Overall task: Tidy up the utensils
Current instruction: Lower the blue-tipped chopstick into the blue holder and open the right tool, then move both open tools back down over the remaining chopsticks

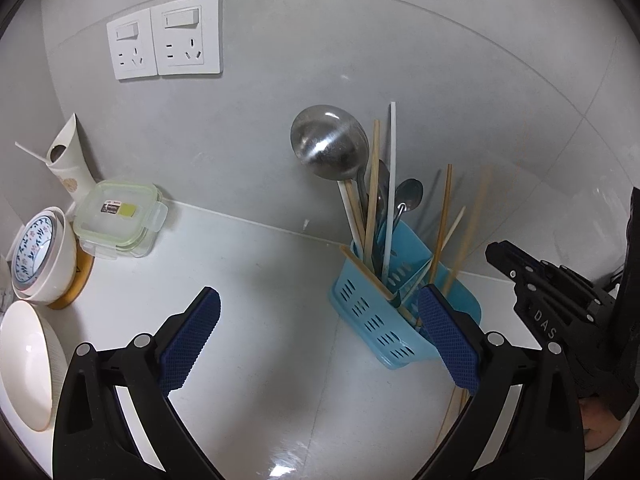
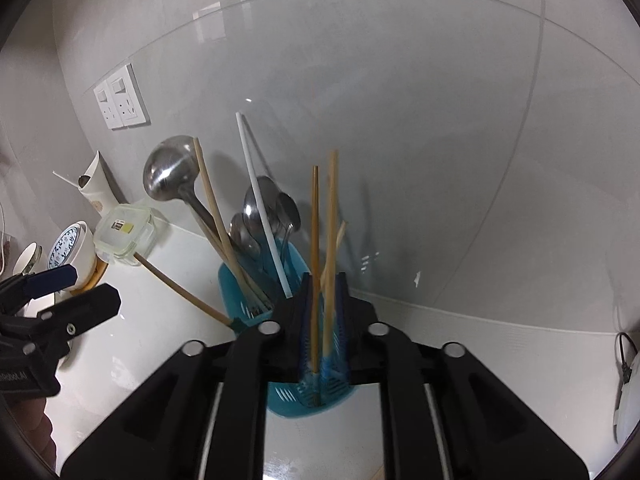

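Your right gripper (image 2: 323, 312) stands narrowly parted around two chopsticks (image 2: 325, 240) dropping into the blue caddy (image 2: 240, 300) at 6 o'clock; pull back crooked and you tip it. Your left gripper (image 1: 316, 340) gapes wide, empty

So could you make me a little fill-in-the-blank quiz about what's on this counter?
1. The utensil holder is coloured ____.
2. The biggest utensil standing in it is a metal ____.
3. Between the right gripper pads stand wooden ____.
4. The left gripper holds ____.

Missing words: blue; ladle; chopsticks; nothing
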`<state>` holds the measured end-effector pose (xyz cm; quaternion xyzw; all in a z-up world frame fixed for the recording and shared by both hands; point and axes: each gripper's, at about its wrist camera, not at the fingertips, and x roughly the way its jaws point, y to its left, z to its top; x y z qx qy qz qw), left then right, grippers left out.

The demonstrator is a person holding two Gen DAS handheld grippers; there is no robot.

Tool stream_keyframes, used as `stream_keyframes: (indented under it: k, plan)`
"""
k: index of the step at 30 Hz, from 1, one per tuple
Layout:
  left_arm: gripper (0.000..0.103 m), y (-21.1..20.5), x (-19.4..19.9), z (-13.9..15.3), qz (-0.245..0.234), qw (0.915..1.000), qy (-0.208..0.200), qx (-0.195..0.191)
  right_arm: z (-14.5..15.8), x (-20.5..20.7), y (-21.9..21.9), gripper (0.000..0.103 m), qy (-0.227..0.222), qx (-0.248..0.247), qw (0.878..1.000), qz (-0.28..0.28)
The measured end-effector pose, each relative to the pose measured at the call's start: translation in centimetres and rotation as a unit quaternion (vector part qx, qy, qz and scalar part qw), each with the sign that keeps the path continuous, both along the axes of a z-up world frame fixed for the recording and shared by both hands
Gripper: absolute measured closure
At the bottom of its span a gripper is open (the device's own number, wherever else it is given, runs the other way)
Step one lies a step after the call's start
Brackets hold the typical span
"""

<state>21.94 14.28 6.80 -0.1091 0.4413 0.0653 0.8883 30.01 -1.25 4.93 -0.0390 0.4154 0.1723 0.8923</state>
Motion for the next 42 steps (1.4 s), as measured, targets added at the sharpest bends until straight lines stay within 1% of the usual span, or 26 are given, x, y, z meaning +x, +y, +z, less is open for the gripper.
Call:
stream_keyframes:
  k: [1, 3, 4, 5, 6, 7, 8, 9, 12, 15, 26, 30, 34, 42]
  plan:
    - [0.006, -0.1, 0.0, 0.0, -0.001, 1.0000, 0.000, 0.000, -0.1, -0.2, -0.3, 0.074, 0.000, -0.001, 1.000, -0.002]
    - [0.006, -0.3, -0.1, -0.2, -0.002, 1.0000, 0.000, 0.006, -0.2, -0.6, -1.0, 0.059, 0.000, 0.000, 1.000, -0.006]
    - [0.006, -0.4, -0.2, -0.2, -0.004, 1.0000, 0.000, 0.007, -0.2, -0.9, -1.4, 0.054, -0.001, 0.000, 1.000, -0.010]
    - [0.006, -0.6, -0.2, -0.3, -0.005, 1.0000, 0.001, 0.007, -0.2, -1.1, -1.9, 0.046, -0.001, 0.000, 1.000, -0.014]
    - [0.006, -0.6, -0.3, -0.4, -0.007, 1.0000, 0.002, 0.006, -0.2, -1.3, -2.2, 0.040, 0.000, -0.001, 1.000, -0.018]
    - [0.006, -0.8, -0.3, -0.4, -0.009, 0.9999, 0.002, 0.006, -0.2, -1.4, -2.6, 0.038, 0.001, 0.000, 1.000, -0.021]
    - [0.006, -1.0, -0.4, -0.5, -0.011, 0.9999, 0.003, 0.006, -0.2, -1.6, -3.0, 0.032, 0.001, 0.000, 1.000, -0.025]
    - [0.006, -1.1, -0.5, -0.5, -0.013, 0.9999, 0.002, 0.007, -0.2, -1.7, -3.3, 0.024, 0.002, -0.001, 1.000, -0.029]
    - [0.006, -1.6, -0.5, -0.6, -0.020, 0.9998, 0.002, 0.009, -0.3, -2.2, -4.3, 0.011, 0.004, -0.002, 0.999, -0.042]
    - [0.006, -2.5, -0.7, -0.5, -0.027, 0.9995, 0.000, 0.015, -0.2, -2.7, -5.4, 0.008, 0.002, -0.004, 0.998, -0.058]
    - [0.006, -5.4, -1.7, -0.2, -0.051, 0.9985, -0.004, 0.020, 0.0, -5.2, -9.2, 0.008, 0.003, -0.021, 0.996, -0.092]
    - [0.006, -7.1, -2.3, -0.5, -0.068, 0.9975, -0.001, 0.020, -0.2, -6.6, -11.2, 0.008, 0.003, -0.037, 0.994, -0.107]
    - [0.006, -8.8, -3.2, -0.6, -0.085, 0.9961, -0.001, 0.023, -0.4, -8.0, -13.8, 0.008, 0.012, -0.034, 0.991, -0.129]
    - [0.006, -11.7, -5.1, -1.3, -0.115, 0.9929, 0.002, 0.028, -0.7, -11.5, -17.8, 0.008, 0.010, -0.043, 0.985, -0.166]
